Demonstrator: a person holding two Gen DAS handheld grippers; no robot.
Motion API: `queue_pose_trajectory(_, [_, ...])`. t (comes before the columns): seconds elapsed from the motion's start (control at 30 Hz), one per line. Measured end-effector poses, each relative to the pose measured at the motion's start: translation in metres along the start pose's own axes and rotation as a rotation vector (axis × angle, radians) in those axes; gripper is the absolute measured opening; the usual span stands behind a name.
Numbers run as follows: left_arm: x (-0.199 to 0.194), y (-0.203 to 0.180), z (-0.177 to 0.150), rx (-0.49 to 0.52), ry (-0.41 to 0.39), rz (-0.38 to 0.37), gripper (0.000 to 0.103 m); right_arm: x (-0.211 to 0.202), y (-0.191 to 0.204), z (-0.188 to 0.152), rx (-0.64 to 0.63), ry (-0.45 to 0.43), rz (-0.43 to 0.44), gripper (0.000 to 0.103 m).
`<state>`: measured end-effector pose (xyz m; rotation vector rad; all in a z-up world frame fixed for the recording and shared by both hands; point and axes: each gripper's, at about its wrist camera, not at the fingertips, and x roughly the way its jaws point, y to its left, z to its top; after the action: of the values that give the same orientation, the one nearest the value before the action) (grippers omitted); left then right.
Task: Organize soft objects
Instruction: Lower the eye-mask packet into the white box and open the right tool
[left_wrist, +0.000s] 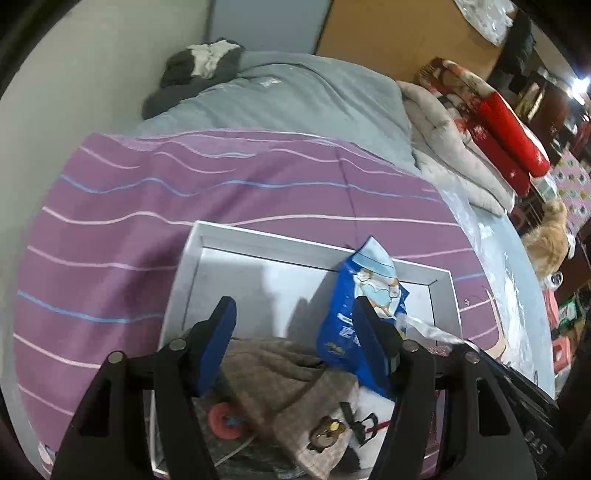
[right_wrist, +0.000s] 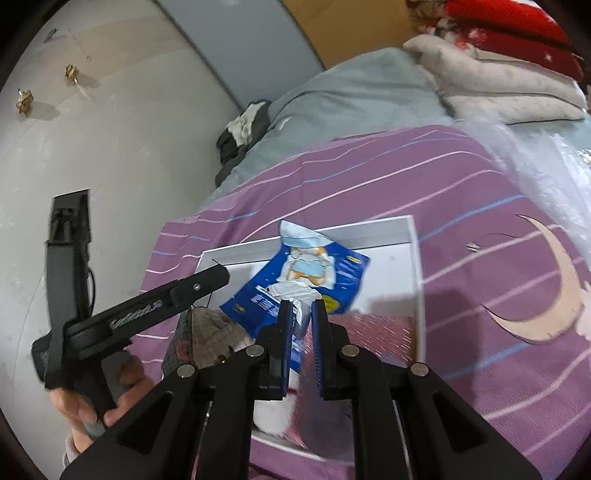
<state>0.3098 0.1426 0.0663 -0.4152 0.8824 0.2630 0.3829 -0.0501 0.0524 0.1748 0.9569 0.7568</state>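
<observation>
At the lower centre of both views, my left gripper (left_wrist: 291, 317) hangs spread wide over the brown cloth (left_wrist: 280, 373) in the white box (left_wrist: 258, 236), while my right gripper (right_wrist: 300, 314) pinches the blue packet's (right_wrist: 295, 273) torn edge.

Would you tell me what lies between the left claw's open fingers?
In the left wrist view, the left claw frames bare white box floor, with the brown cloth nearer.

We note dim indoor light, a bright lamp (left_wrist: 583, 79) glaring far right; soft shadows inside the white tray (left_wrist: 258, 266); heavy fisheye bending, dark vignetted corners, slight motion blur.
</observation>
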Motion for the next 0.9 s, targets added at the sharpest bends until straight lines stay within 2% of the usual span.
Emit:
queue_pose_trajectory(0.17, [0.000,0.000,-0.003,0.015,-0.004,0.030,0.066,0.017,0.014,0.009,-0.010,-0.001,0.057,0.009])
queue_pose_trajectory(0.3, [-0.003,-0.001,-0.007,0.034,-0.013,0.040,0.066,0.028,0.016,0.014,0.014,0.004,0.067,0.009])
queue_pose_trajectory(0.37, [-0.004,-0.004,-0.008,0.050,-0.020,0.061,0.066,0.030,0.015,0.015,0.031,-0.012,0.089,0.013])
queue_pose_trajectory(0.4, [-0.005,-0.004,-0.008,0.057,-0.023,0.068,0.066,0.029,0.014,0.015,0.044,-0.028,0.087,0.018])
queue_pose_trajectory(0.43, [-0.006,-0.006,-0.009,0.067,-0.028,0.073,0.066,0.027,0.014,0.014,0.051,-0.032,0.082,0.033])
queue_pose_trajectory(0.47, [-0.007,-0.006,-0.010,0.073,-0.031,0.078,0.066,0.025,0.014,0.013,0.053,-0.035,0.078,0.053])
queue_pose_trajectory(0.53, [-0.010,-0.008,-0.012,0.084,-0.037,0.087,0.066,0.017,0.015,0.012,0.053,-0.064,0.063,0.064])
queue_pose_trajectory(0.6, [-0.013,-0.010,-0.014,0.094,-0.040,0.087,0.067,0.010,0.017,0.011,0.050,-0.091,0.043,0.064])
queue_pose_trajectory(0.9, [-0.034,-0.022,-0.023,0.147,-0.076,0.098,0.074,-0.008,0.028,0.006,0.017,-0.066,0.033,0.064])
